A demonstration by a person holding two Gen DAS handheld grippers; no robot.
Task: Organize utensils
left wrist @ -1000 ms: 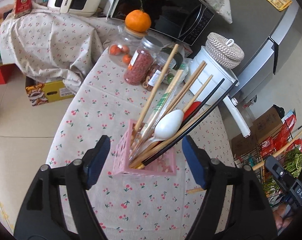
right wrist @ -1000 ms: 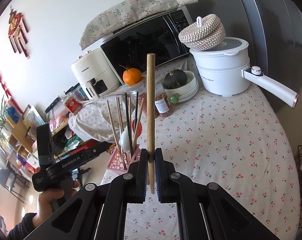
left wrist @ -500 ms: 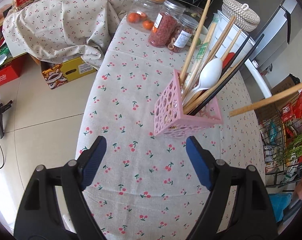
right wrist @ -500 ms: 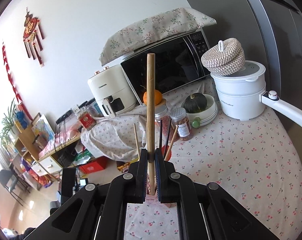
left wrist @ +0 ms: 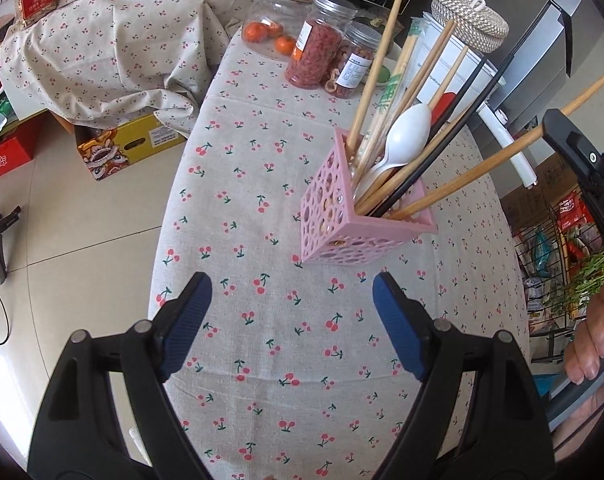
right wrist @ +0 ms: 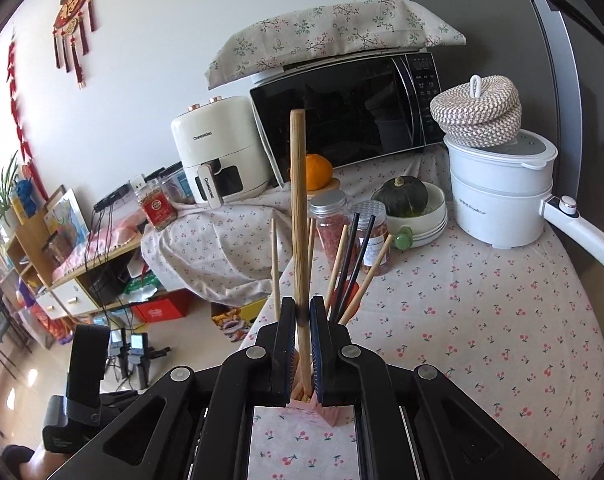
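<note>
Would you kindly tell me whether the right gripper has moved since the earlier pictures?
Yes: the right gripper, clamping a wooden chopstick, has come over the pink perforated holder.

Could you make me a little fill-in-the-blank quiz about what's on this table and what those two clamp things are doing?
1. The right hand-held gripper is shut on a wooden ____.
2. The utensil holder on the table is coloured ____.
3. The spoon standing in the holder is ____ in colour.
4. The left hand-held gripper hovers over the tablecloth with nothing between its fingers, so it is ____.

Missing words: chopstick; pink; white; open
</note>
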